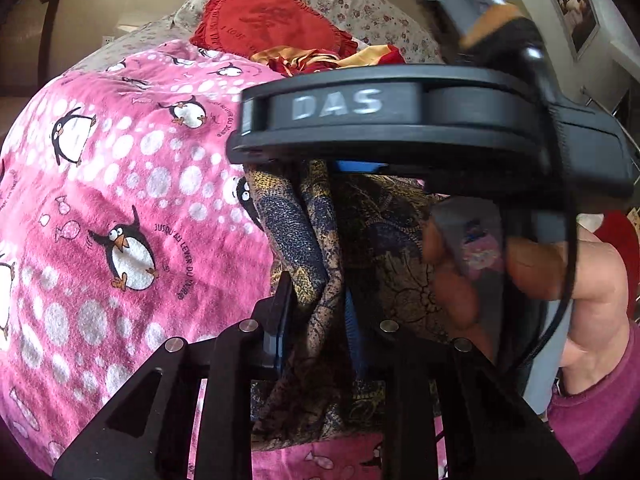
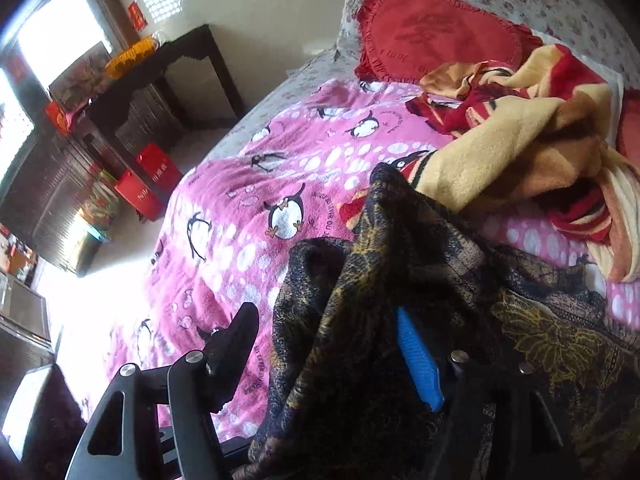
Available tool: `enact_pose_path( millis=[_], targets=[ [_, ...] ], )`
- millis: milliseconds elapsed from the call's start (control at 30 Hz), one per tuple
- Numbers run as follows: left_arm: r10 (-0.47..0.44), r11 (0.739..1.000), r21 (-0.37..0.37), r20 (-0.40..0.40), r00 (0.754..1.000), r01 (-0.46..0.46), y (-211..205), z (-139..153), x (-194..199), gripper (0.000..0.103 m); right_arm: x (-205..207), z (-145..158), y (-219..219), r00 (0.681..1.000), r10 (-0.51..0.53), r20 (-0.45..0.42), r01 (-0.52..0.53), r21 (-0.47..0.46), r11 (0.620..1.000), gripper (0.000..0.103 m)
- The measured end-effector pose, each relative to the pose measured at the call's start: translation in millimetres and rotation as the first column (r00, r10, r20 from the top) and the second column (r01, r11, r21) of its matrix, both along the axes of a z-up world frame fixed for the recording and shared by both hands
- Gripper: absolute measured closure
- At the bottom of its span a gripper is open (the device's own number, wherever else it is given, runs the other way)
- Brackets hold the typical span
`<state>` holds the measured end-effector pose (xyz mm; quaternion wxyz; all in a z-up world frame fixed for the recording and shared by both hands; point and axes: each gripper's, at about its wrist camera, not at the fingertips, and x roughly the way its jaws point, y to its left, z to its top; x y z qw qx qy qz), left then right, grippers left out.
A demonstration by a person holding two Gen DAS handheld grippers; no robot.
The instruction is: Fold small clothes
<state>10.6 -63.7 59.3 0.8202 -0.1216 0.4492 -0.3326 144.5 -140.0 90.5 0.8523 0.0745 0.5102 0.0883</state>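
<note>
A dark blue and gold patterned garment (image 1: 304, 232) is bunched upright between my left gripper's (image 1: 316, 328) blue pads, which are shut on it above the bed. Just beyond it, a hand (image 1: 592, 280) holds the right gripper's black housing (image 1: 400, 120), which hides the cloth's upper edge. In the right wrist view the same garment (image 2: 392, 264) drapes over the blue pad (image 2: 420, 364) and spreads to the right. My right gripper (image 2: 324, 320) stands open; its black left finger (image 2: 240, 340) is clear of the cloth.
A pink penguin blanket (image 2: 260, 200) covers the bed. A red heart cushion (image 2: 432, 28) and a rumpled red and cream blanket (image 2: 520, 128) lie at the far end. The bed's edge drops at left to a floor with red bags (image 2: 148, 184) and a dark desk (image 2: 180, 64).
</note>
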Motion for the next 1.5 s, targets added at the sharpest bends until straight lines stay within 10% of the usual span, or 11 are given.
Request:
enact_pose_path(
  millis=[167,233,367,467,700,1133,1500],
  targets=[
    [0.006,1.000,0.023,-0.002,1.000,-0.006,-4.8,0.0,1.8,0.083,19.7,-19.2,12.0,0.998,0.021,-0.051,-0.026,-0.102,0.994,0.038],
    [0.017,0.999,0.049,-0.017,1.000,-0.016,-0.1,-1.2,-0.8,0.082,18.3,-15.7,7.0,1.000,0.014,-0.024,-0.017,-0.129,0.991,0.072],
    [0.064,0.994,0.090,-0.060,0.996,-0.058,8.4,-12.7,-3.5,0.041,5.8,-5.2,-20.7,1.000,-0.020,0.010,0.020,-0.006,1.000,0.083],
    [0.074,0.990,0.123,-0.053,0.996,-0.067,7.9,-19.7,-10.5,0.038,-7.1,1.1,-31.9,0.998,-0.041,0.045,0.039,0.027,0.999,0.084],
    [-0.053,0.991,0.122,-0.016,0.998,0.054,-17.2,-0.8,-23.6,0.083,-32.0,17.6,-49.7,0.993,-0.078,0.094,0.070,0.087,0.994,0.086],
    [-0.342,0.938,0.100,0.086,0.936,0.333,-146.9,66.9,-68.5,0.084,-119.0,75.0,-168.2,0.955,-0.222,0.195,0.209,0.084,0.974,0.087],
    [-0.536,0.835,0.172,0.047,0.843,0.522,-281.3,38.1,-126.9,0.085,-219.4,60.5,-298.0,0.891,-0.416,0.180,0.410,0.071,0.909,0.087]
  ],
)
